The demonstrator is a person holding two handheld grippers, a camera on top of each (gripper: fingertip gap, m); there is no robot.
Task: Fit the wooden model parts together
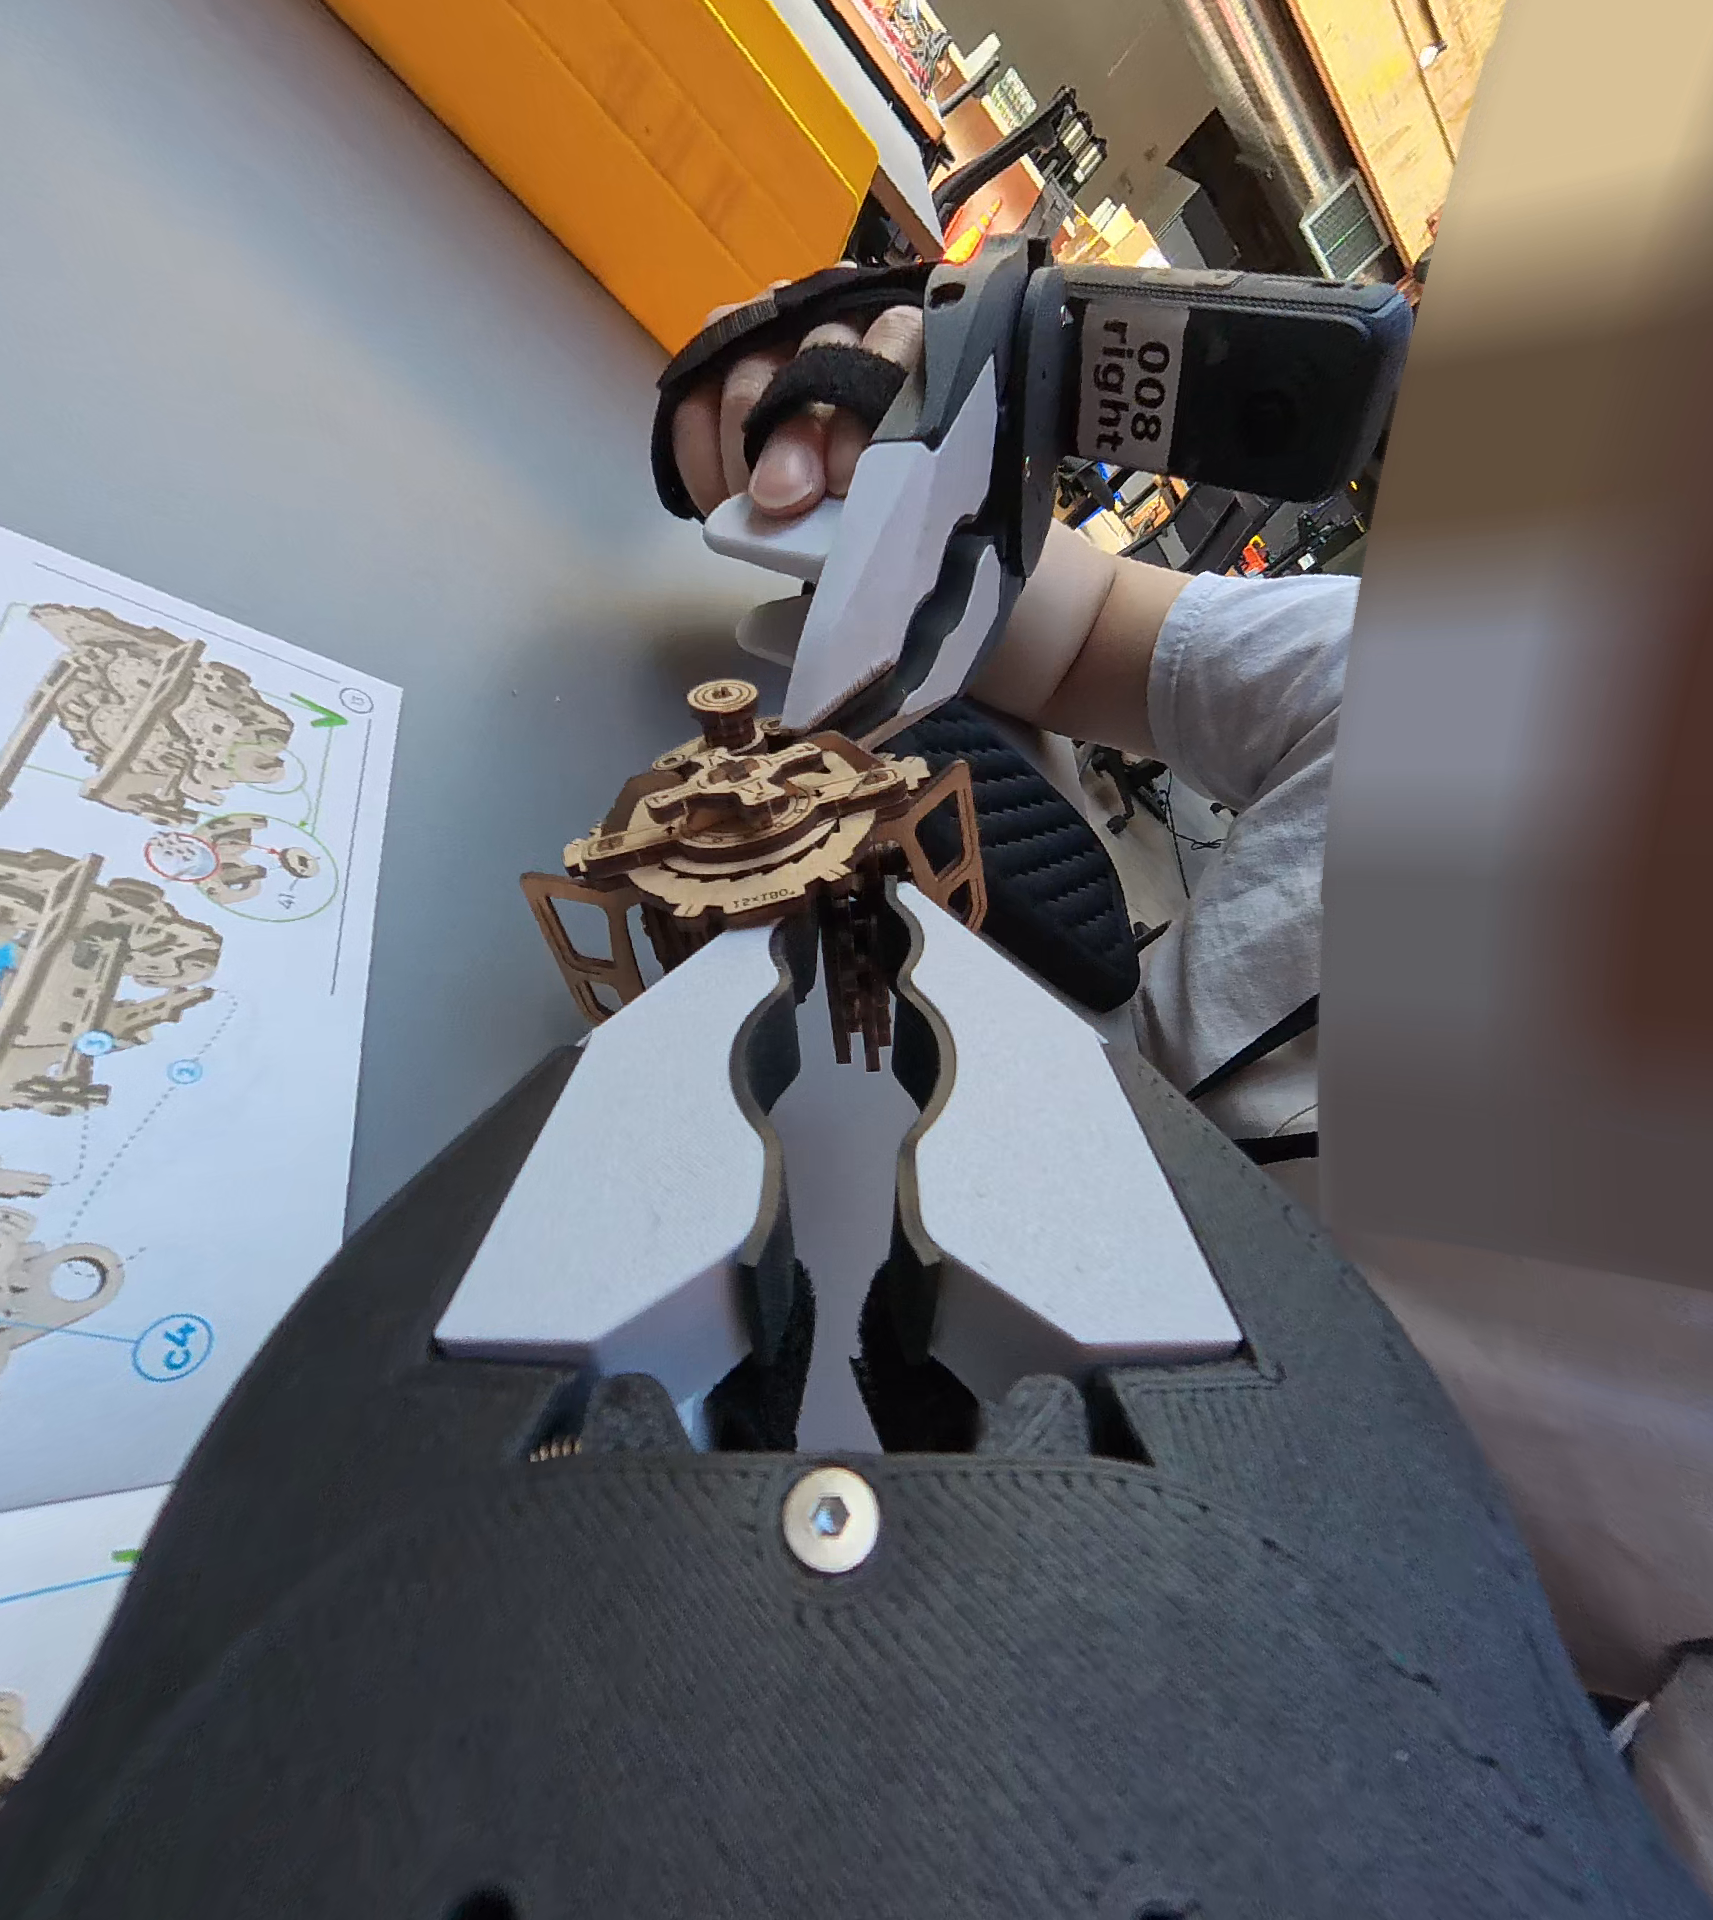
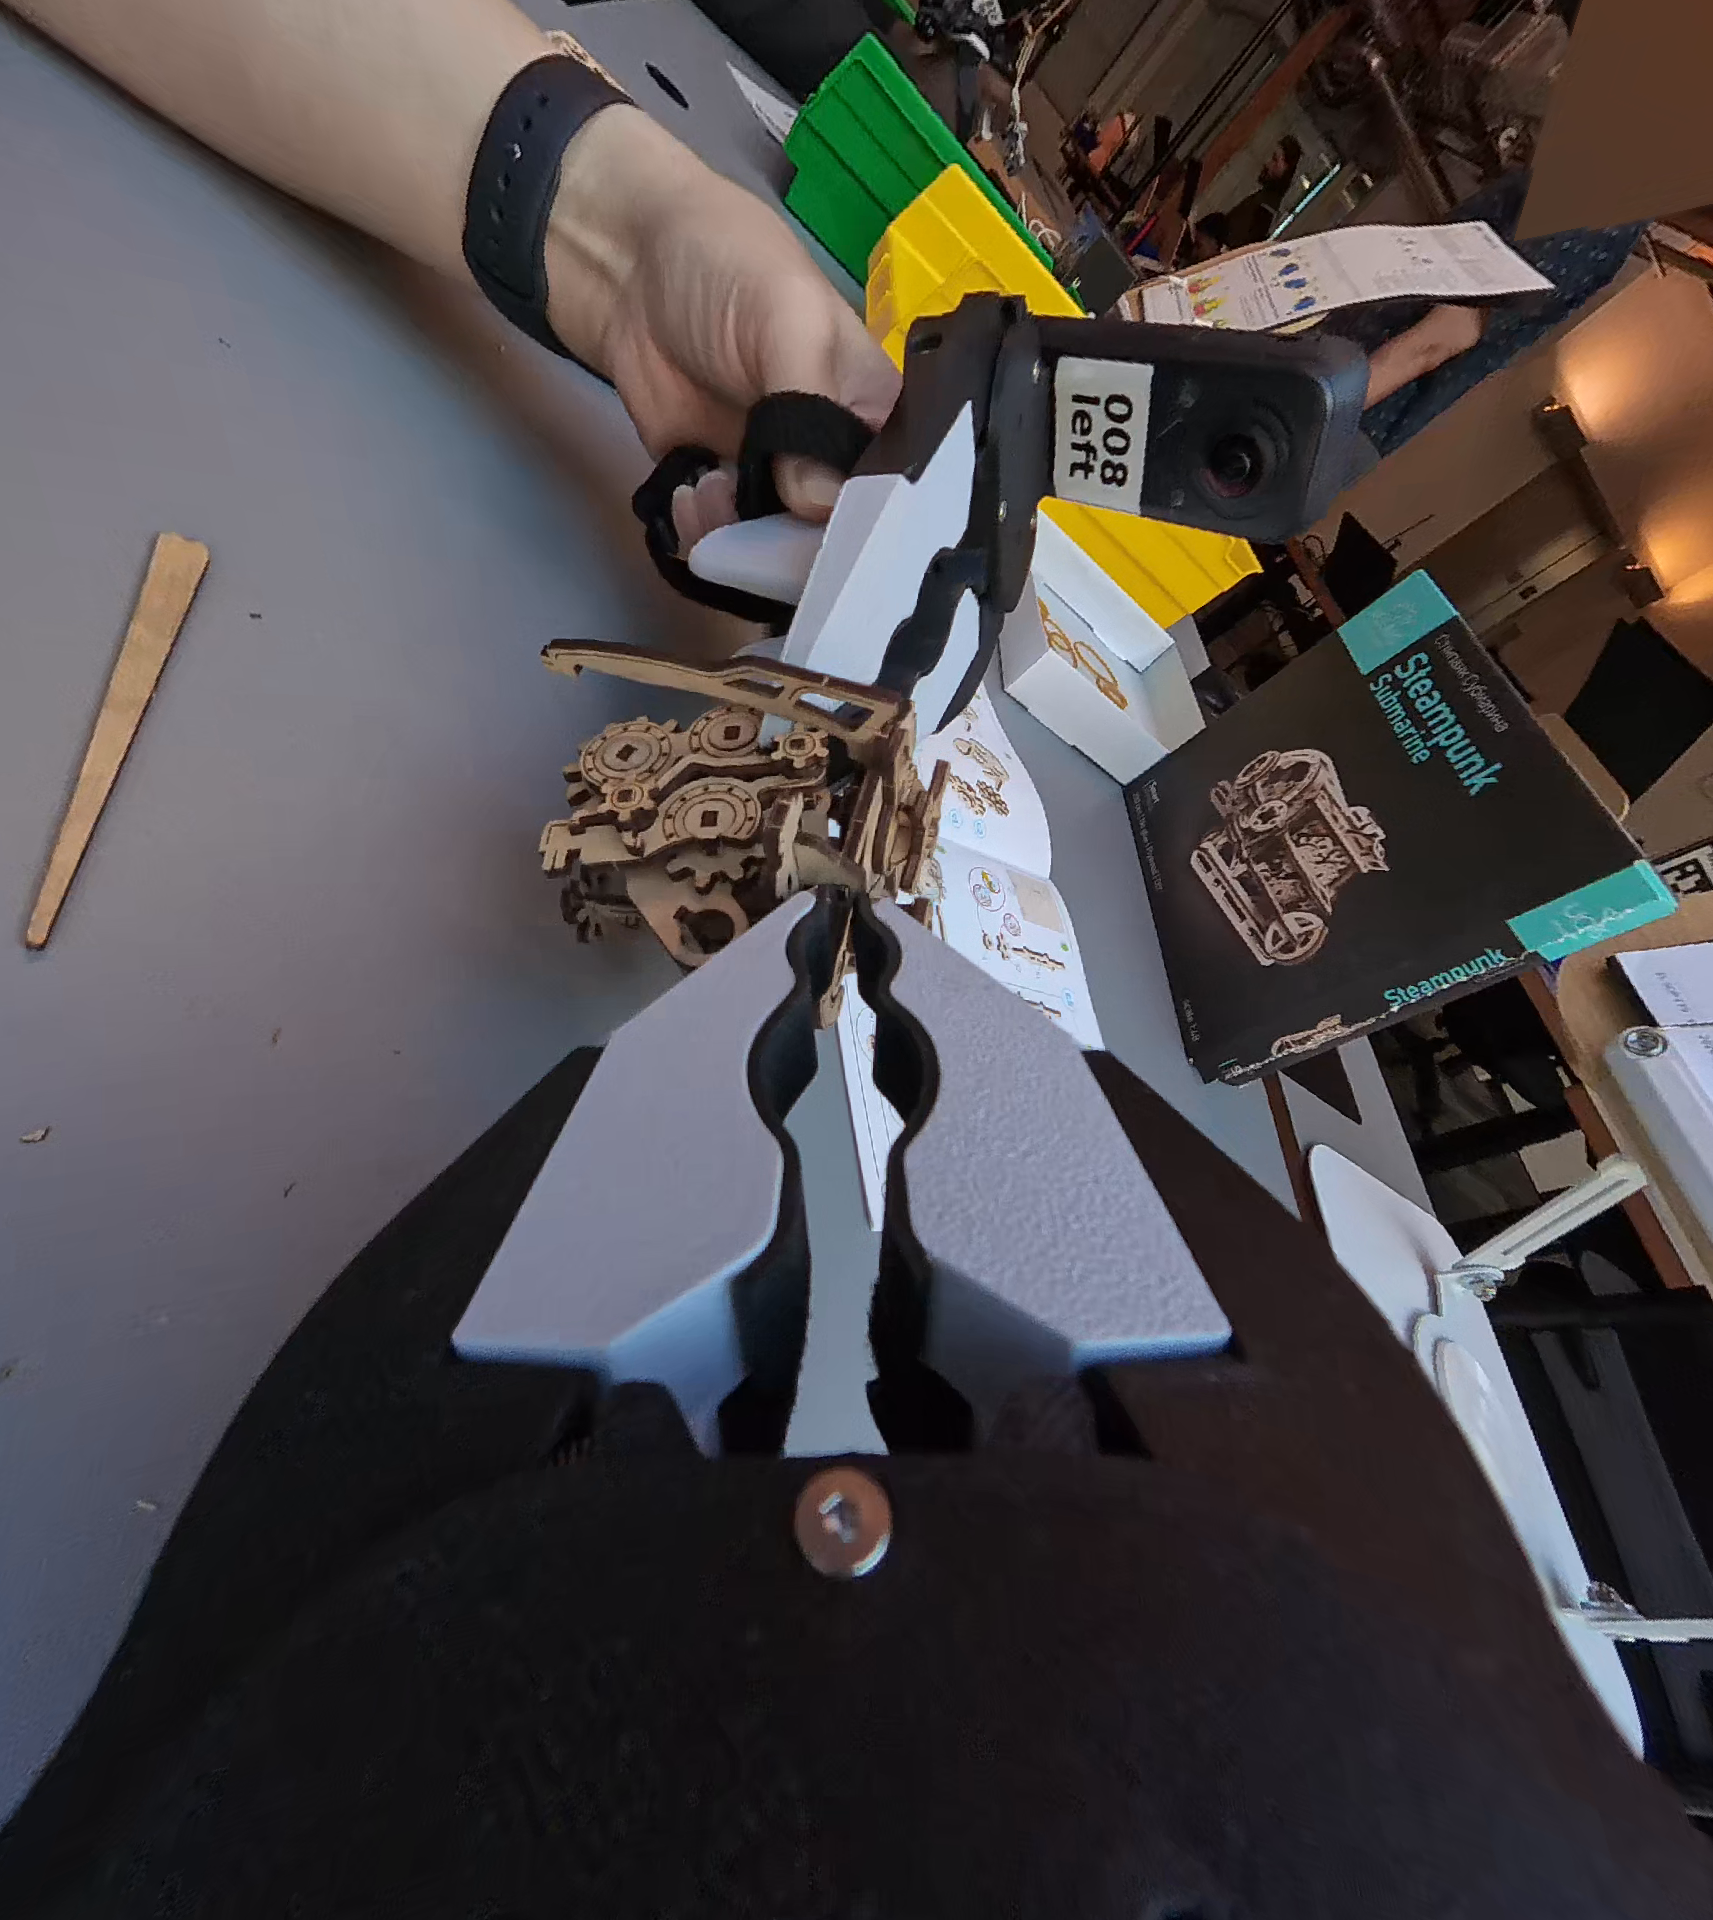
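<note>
Both tongs meet on the tan laser-cut wooden gear model (image 1: 748, 831), held up off the grey worktop (image 1: 208, 364). The left tongs (image 1: 836, 914) are clenched on its dark underside; the right tongs (image 2: 836, 914) pinch a thin wooden tab at its near edge. It looks like the fitting step is under way; next calls for a steady, aligned push. A loose tapered wooden stick (image 2: 119, 727) lies far left.

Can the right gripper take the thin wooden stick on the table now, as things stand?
Probably not yet. The right gripper is shut on a part of the wooden model, which the left gripper holds too. The wooden stick lies bare on the table with nothing around it, so the way opens once it lets go.
</note>
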